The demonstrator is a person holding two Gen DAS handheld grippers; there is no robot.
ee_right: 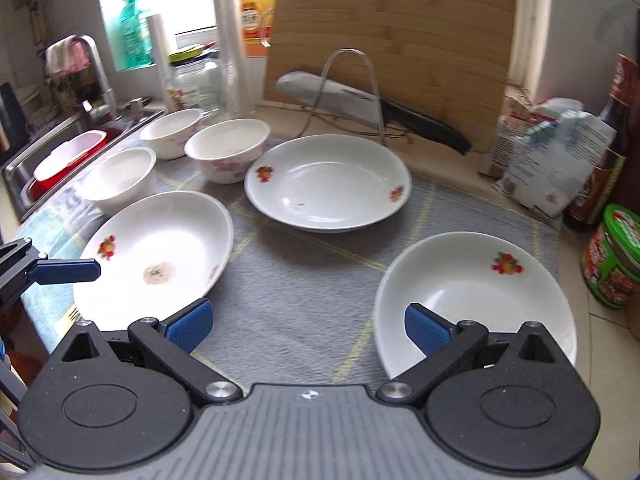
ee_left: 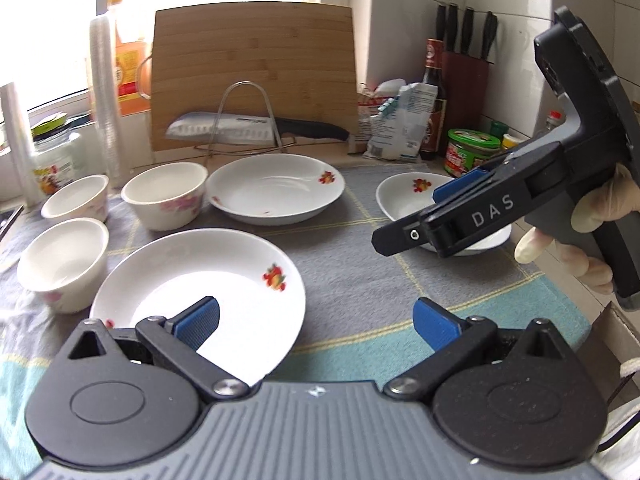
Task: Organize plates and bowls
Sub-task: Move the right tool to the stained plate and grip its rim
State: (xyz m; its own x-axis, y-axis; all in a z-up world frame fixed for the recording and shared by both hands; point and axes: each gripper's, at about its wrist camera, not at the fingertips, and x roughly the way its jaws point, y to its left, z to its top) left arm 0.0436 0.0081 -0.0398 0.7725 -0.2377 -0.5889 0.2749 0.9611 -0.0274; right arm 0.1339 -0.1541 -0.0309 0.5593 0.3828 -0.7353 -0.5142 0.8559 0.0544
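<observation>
Right wrist view shows the right tool with its blue ribbed pads spread apart and holding nothing. Its right-hand pad sits just over the near rim of the right plate, a shallow white glazed dish with a fruit decal; the plate lies slightly to the right of the tool's centre line, so the right hand is plainly the nearer one. In the left wrist view the left tool is likewise spread apart and empty, with its left-hand pad overlapping the near plate, which lies ahead and to the left of it.

A third plate, the far plate, rests further back near the cutting board. Three small bowls, white with faint pink flowers and steep walls, stand grouped at the left, close together though I cannot tell whether they touch. Everything sits on a grey woven cloth with pale yellow lines, spread on the table.

The plates are round, so no long axis governs the grip; what matters is that a thin, smooth rim must slip between the pads. Glazed ceramic will likely be slick and heavy for an edge pinch, so I judge a firm bite well over the rim is needed.
</observation>
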